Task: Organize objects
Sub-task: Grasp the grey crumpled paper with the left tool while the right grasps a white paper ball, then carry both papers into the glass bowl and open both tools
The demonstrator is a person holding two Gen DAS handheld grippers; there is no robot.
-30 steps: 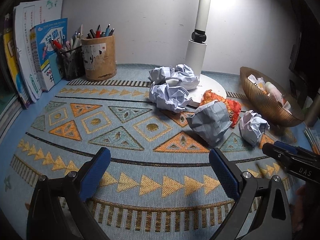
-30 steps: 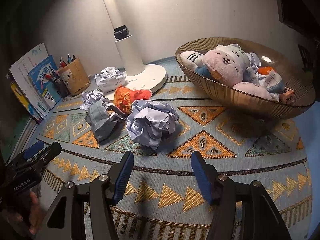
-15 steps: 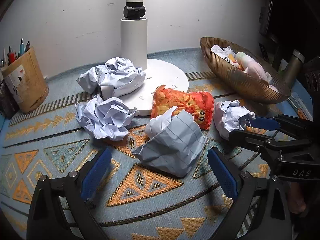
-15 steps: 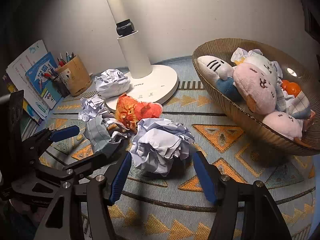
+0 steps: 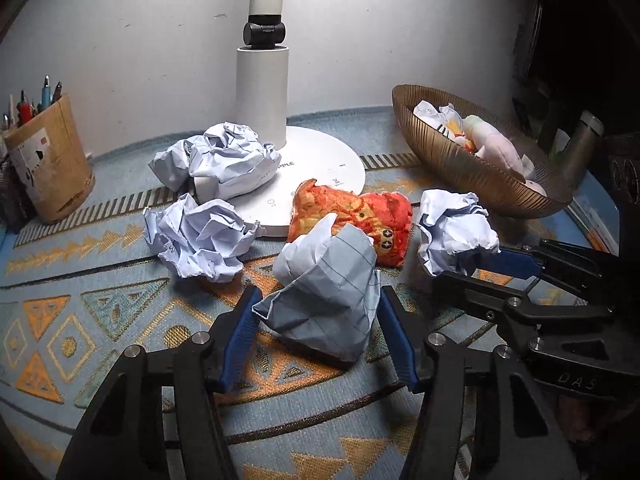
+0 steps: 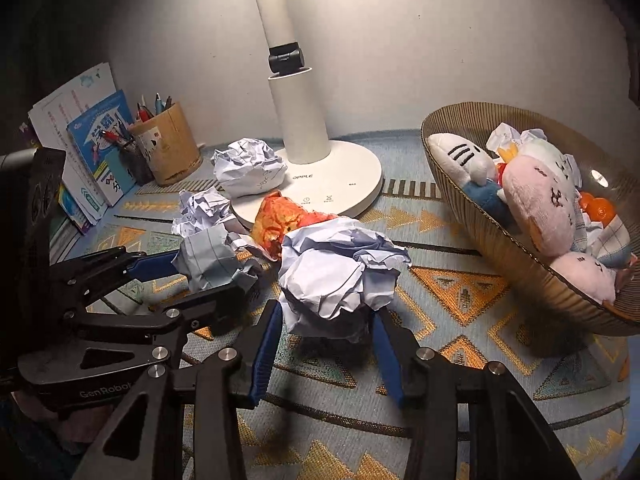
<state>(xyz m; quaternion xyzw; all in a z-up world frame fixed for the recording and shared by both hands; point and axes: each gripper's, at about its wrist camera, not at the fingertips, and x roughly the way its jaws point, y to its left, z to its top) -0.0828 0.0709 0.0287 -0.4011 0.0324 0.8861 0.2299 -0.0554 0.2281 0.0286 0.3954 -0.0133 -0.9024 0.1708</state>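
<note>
The left gripper [image 5: 320, 332] is closing its jaws around a lined paper ball [image 5: 328, 292] on the patterned mat [image 5: 100, 320]. Both blue pads sit at the ball's sides & seem to touch it, so it is grasped, tho not yet squeezed hard. The right gripper [image 6: 325, 350] is closing too, w/ a white paper ball [image 6: 340, 276] between its pads, which press at its lower sides. Both balls rest on the mat, near each other, in front of the white lamp base [image 5: 320, 168]. An orange snack bag [image 5: 360, 216] lies just behind them, touching the lamp base. Two more paper balls [image 5: 200, 236] lie to the left. A brown bowl [image 6: 500, 248] w/ plush toys stands at the right.
</note>
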